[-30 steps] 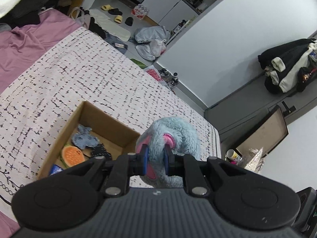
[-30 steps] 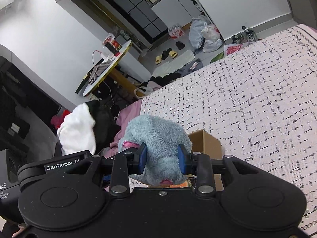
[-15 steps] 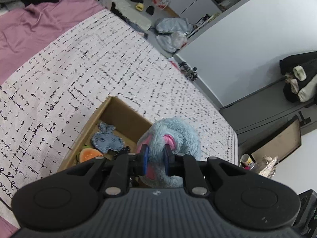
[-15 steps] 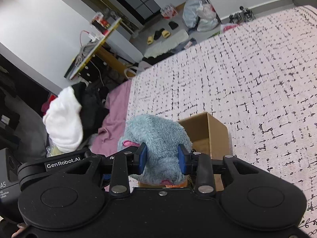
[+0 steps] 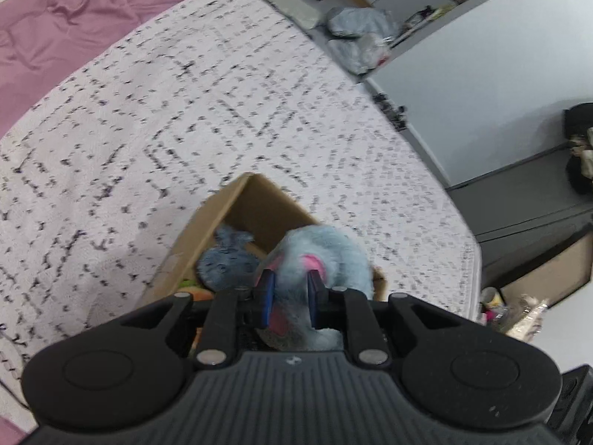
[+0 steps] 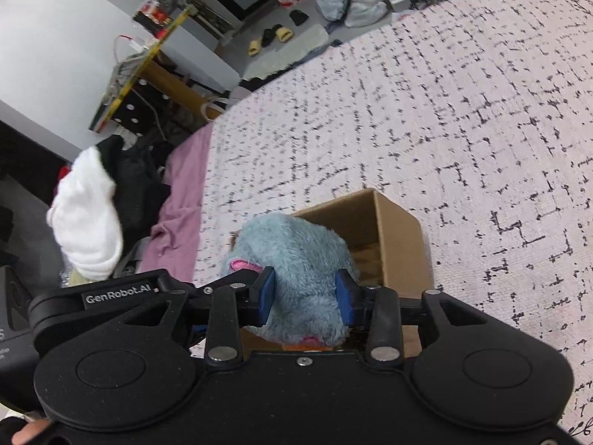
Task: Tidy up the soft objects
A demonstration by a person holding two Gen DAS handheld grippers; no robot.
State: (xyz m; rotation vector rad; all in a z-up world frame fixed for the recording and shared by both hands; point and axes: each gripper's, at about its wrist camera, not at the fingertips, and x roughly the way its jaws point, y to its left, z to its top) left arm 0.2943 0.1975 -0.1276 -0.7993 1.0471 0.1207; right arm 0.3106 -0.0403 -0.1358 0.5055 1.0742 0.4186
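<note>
Over the cardboard box [image 5: 237, 200], plush toy [image 5: 330, 256] between both tools, right tool [image 6: 305, 296] opening

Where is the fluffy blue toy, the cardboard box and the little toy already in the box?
fluffy blue toy [image 6: 296, 259]: right wrist view, its furry back.
cardboard box [image 6: 400, 237]: right wrist view, outer side wall.
little toy [image 5: 226, 259]: left wrist view, its grey-blue body.

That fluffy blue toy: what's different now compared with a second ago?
Both grippers have carried the blue plush toy down to the cardboard box, which now looms closer. The right gripper is opening around it; the left gripper still pinches it. The toys in the box stayed put.
</note>
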